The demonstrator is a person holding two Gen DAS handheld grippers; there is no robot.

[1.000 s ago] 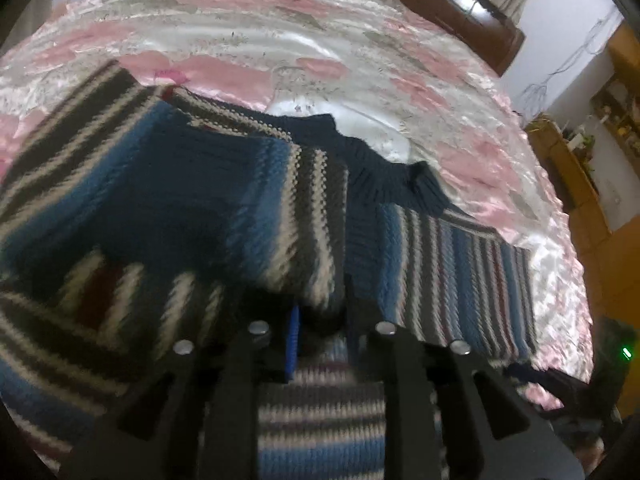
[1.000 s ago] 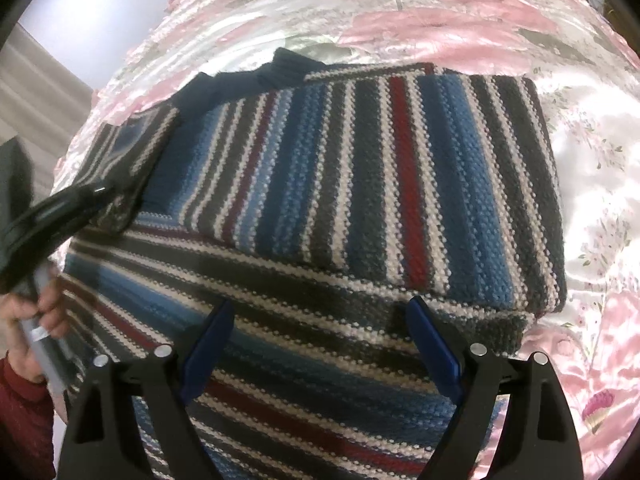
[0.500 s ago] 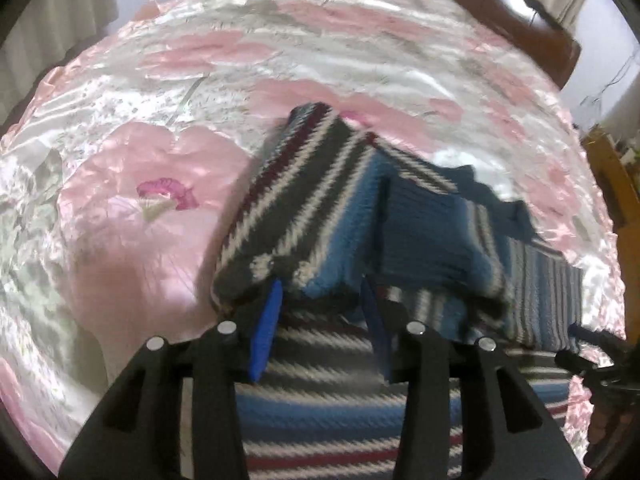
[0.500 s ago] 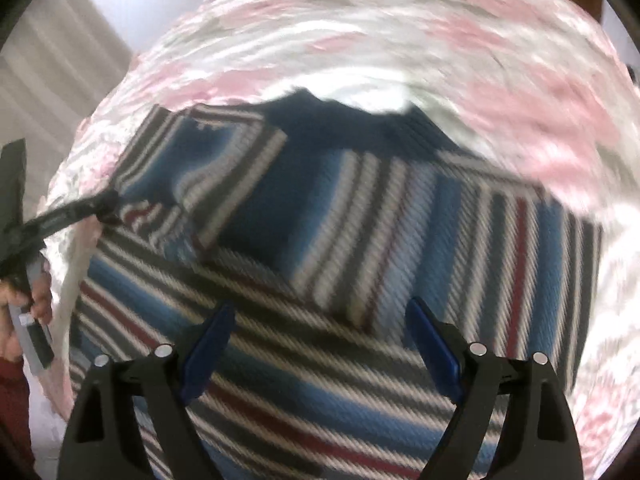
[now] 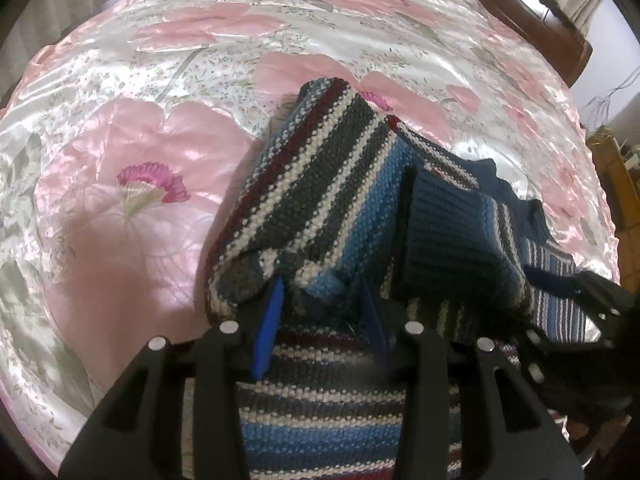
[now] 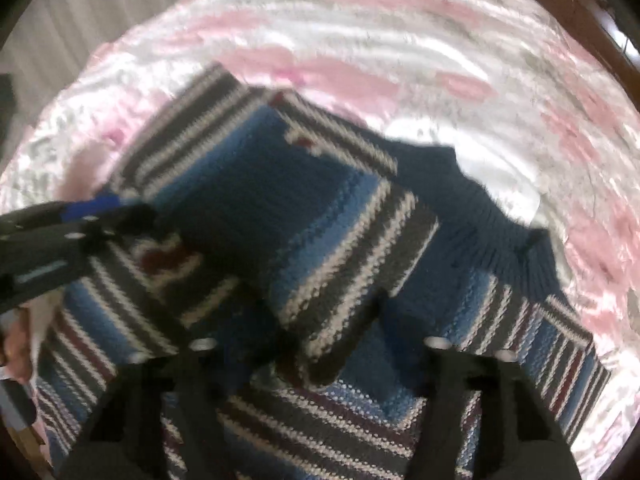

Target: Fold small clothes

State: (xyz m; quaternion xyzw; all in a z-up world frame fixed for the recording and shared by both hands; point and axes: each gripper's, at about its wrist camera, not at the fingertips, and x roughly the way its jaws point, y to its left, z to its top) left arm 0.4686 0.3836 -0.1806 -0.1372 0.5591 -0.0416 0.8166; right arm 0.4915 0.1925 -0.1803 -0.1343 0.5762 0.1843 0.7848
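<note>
A knitted sweater (image 5: 320, 420) striped in blue, grey, white and dark red lies on the bed. In the left wrist view my left gripper (image 5: 324, 312) has a thick fold of the sleeve (image 5: 320, 184) filling the gap between its blue pads. The right wrist view is blurred. There the sleeve runs across the sweater body (image 6: 500, 320), and its striped cuff (image 6: 352, 280) sits between the drawn-in fingers of my right gripper (image 6: 320, 320), whose pads are hidden. The left gripper (image 6: 100, 216) shows at the left edge, the right gripper (image 5: 580, 312) at the right edge.
A shiny pink and white floral bedspread (image 5: 120, 200) surrounds the sweater. A dark wooden headboard (image 5: 540, 20) runs along the far side, with wooden furniture (image 5: 616, 184) beyond the right edge. A person's hand (image 6: 16, 348) holds the left gripper.
My left gripper swung left to the sleeve fold and its gap widened. The right gripper's fingers, wide apart before, have drawn in around the cuff. The sleeve now lies across the body.
</note>
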